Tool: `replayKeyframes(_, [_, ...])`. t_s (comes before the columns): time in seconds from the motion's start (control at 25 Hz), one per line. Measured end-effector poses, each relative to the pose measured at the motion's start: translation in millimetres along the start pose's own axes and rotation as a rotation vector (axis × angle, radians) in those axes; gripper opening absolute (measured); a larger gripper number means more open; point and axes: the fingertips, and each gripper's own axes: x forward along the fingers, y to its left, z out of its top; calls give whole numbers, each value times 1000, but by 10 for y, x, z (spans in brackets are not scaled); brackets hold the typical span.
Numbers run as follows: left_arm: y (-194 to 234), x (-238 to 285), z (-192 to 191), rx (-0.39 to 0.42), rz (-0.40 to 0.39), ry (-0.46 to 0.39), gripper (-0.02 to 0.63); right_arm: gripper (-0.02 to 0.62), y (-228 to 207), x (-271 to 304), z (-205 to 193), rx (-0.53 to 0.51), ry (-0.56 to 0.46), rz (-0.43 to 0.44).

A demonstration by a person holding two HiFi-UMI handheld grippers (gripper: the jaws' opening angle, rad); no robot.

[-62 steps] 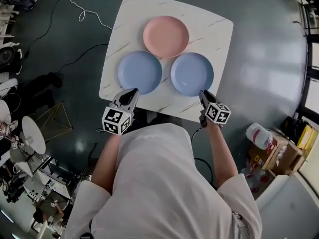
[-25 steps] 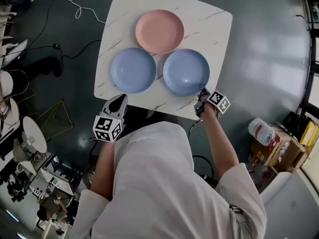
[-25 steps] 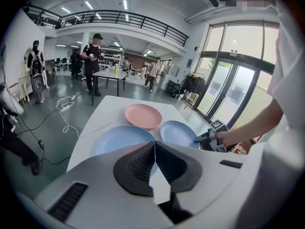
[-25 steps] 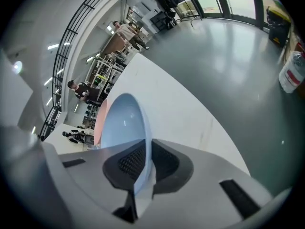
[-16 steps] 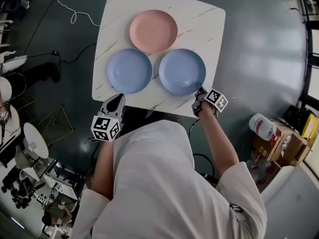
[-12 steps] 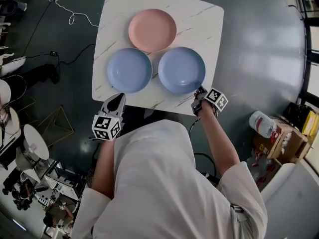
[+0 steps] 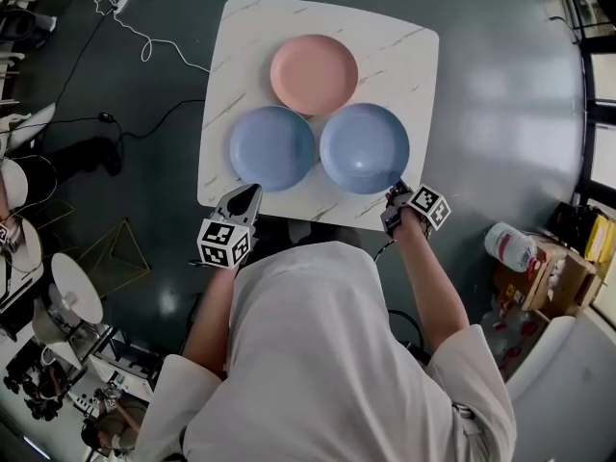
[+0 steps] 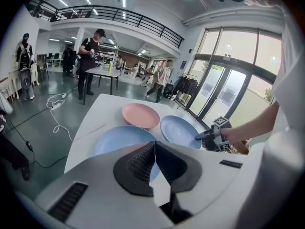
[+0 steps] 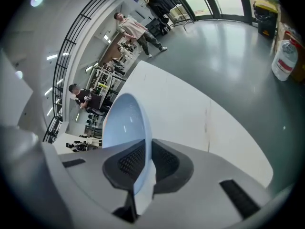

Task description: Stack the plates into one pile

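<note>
Three plates lie on the white marble table [image 7: 404, 56]: a pink plate [image 7: 314, 74] at the back, a left blue plate [image 7: 272, 147] and a right blue plate [image 7: 364, 147] in front. My right gripper [image 7: 395, 192] is shut on the near rim of the right blue plate [image 9: 125, 120]; the rim sits between the pads and the plate tilts up off the table [image 9: 190, 113]. My left gripper [image 7: 254, 192] hovers at the table's front edge just short of the left blue plate [image 8: 114, 138], jaws shut with nothing in them. The left gripper view also catches the right gripper [image 8: 200, 136].
A white cable [image 7: 144, 37] runs over the dark floor left of the table. A water jug [image 7: 505, 248] and cardboard boxes [image 7: 558, 277] stand on the floor at the right. Several people [image 8: 91, 56] and other tables are far behind.
My right gripper went from the table's edge to the right blue plate's rim, closed on it and raised that side a little. The left gripper has stayed near the front edge.
</note>
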Motion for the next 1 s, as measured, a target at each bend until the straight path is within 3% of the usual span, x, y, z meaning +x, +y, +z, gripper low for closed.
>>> replayKeyframes(0.32, [325, -140, 9, -14, -14, -21, 15, 41, 480, 52, -378, -9, 29, 18])
replayKeyframes(1.0, [1076, -588, -242, -97, 36, -12, 14, 41, 1199, 487, -1078, -161, 144, -14])
